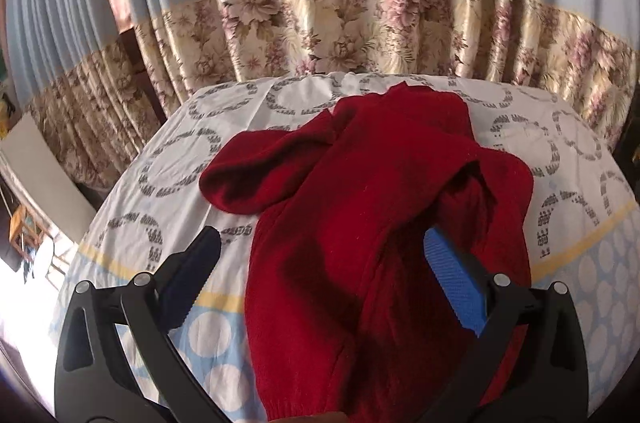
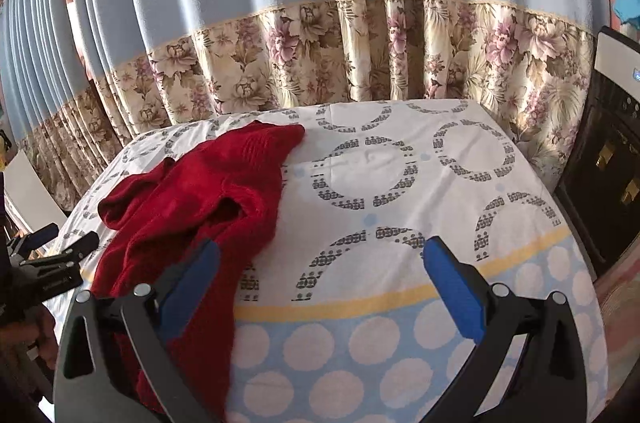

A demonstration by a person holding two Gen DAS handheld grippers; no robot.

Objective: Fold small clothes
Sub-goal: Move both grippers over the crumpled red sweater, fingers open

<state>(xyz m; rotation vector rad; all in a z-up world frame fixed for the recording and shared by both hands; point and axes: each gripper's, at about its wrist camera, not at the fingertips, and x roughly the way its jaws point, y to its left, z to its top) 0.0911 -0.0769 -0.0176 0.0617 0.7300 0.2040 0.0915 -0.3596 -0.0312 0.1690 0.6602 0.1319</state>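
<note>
A patterned cloth (image 2: 380,167) covers the desk, the red sweater (image 1: 360,191) lying crumpled at its left. Both hand-held grippers, left (image 1: 322,259) and right (image 2: 322,263), are released; the sweater should be spread flat first.

Curtain (image 2: 280,3): pleated, pale blue upper part, floral beige band below; hangs ahead of both grippers, behind table.
Table cover (image 2: 400,191): white with grey ring print, yellow stripe, blue dotted border nearest.
Cabinet (image 2: 612,151): dark, far right of right gripper.
Board (image 1: 44,179): white, leaning, far left.
Light: bright daylight, lower left.
</note>
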